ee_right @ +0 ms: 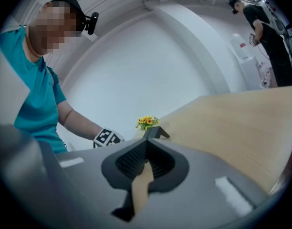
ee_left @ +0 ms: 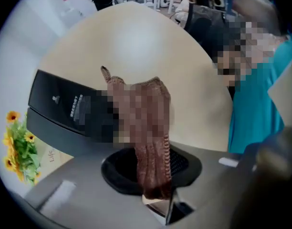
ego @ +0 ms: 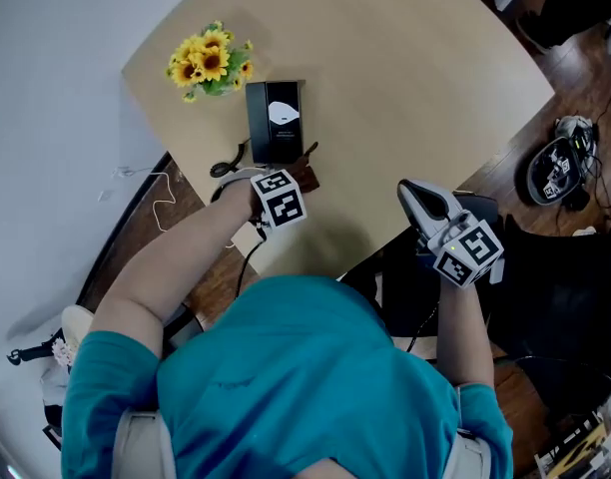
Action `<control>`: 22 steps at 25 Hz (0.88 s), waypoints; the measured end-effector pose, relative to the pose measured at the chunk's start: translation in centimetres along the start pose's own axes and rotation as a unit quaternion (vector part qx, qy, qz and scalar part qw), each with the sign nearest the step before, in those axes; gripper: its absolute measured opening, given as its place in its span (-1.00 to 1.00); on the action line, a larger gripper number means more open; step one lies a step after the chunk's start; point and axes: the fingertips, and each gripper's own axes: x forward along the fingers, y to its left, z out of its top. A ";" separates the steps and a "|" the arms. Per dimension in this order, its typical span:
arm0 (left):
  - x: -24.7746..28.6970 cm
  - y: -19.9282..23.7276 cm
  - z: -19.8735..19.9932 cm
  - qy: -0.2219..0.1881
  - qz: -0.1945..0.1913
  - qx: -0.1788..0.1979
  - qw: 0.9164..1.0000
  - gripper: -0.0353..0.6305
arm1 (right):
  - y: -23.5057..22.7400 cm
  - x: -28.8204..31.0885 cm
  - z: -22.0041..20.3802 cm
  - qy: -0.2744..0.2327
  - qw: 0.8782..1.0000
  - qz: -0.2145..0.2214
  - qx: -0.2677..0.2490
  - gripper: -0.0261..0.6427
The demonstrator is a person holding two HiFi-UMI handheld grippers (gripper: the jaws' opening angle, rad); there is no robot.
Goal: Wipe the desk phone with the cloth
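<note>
The black desk phone (ego: 274, 118) lies on the beige table (ego: 405, 88), beside the sunflowers; in the left gripper view the phone (ee_left: 65, 106) runs off to the left. My left gripper (ego: 300, 174) is shut on a brown knitted cloth (ego: 307, 176), right at the phone's near end. That cloth (ee_left: 153, 147) hangs bunched between the jaws and covers part of the phone. My right gripper (ego: 413, 194) hovers over the table's near edge, shut and holding nothing. In the right gripper view its jaws meet with only a thin slit, and the phone (ee_right: 155, 132) shows far off.
A bunch of yellow sunflowers (ego: 211, 63) stands just behind the phone's far left. A dark cable (ego: 228, 166) curls on the table left of the phone. On the floor to the right lies a black bag (ego: 560, 166). Another person (ee_right: 265, 32) stands far back.
</note>
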 end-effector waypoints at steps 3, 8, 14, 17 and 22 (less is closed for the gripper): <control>1.2 1.4 0.6 0.010 -0.019 -0.032 0.999 -0.58 | 0.6 -0.1 -0.3 -0.001 1.000 0.006 -0.001 -0.91; 1.1 3.0 0.6 0.036 -0.029 -0.067 0.997 -0.58 | 0.5 -1.2 -0.5 -0.006 1.000 0.000 0.001 -0.91; -0.5 4.0 -3.3 0.057 -0.021 -0.100 0.993 -0.58 | 0.8 -1.7 -0.1 -0.015 1.000 -0.008 -0.001 -0.91; -1.2 4.9 -5.2 0.055 -0.013 -0.117 0.992 -0.58 | 0.6 -1.8 0.2 -0.020 1.000 -0.010 -0.003 -0.91; -7.0 8.2 -2.5 -0.005 0.033 -0.099 0.995 -0.58 | 0.1 -2.1 0.5 -0.020 1.000 -0.015 -0.005 -0.91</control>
